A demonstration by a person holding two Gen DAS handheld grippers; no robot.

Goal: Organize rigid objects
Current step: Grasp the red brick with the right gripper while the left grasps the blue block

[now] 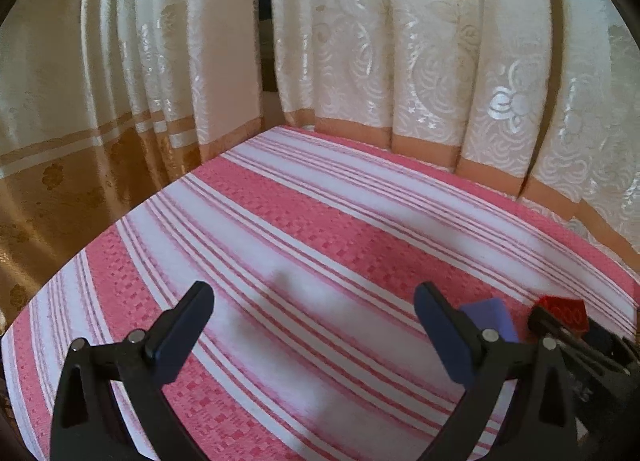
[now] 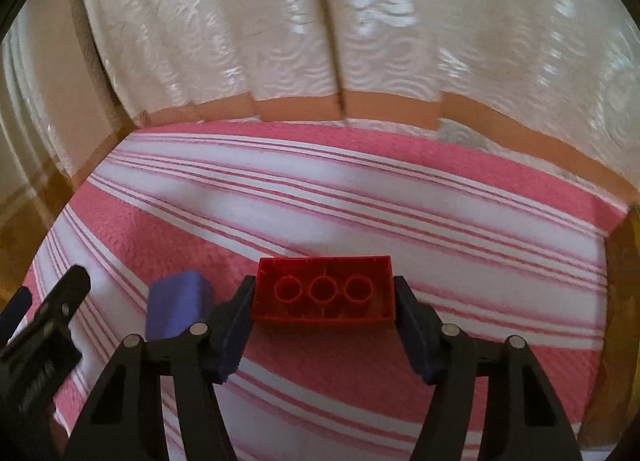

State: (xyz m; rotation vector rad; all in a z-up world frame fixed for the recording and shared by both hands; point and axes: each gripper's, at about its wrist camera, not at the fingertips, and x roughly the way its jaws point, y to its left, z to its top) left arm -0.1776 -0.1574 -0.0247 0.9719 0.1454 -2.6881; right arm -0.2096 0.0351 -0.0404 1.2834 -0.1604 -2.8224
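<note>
Worktop (image 2: 360, 197), covered in a pink and white striped cloth, with pale curtain (image 2: 280, 41) hanging behind its far edge. My left claw (image 1: 314, 325) hangs wide apart over bare cloth, holding nothing. My right claw (image 2: 323, 311) brackets a red building brick (image 2: 323, 289), hollow underside facing me; both pads sit at its short ends, apparently in contact. A purple block (image 2: 178, 303) lies just beside the brick, to its left. Judgement: the grasp is the step in hand. I recommend square, even pressure on both ends and a straight lift, so the brick neither pivots nor nudges the purple block.
</note>
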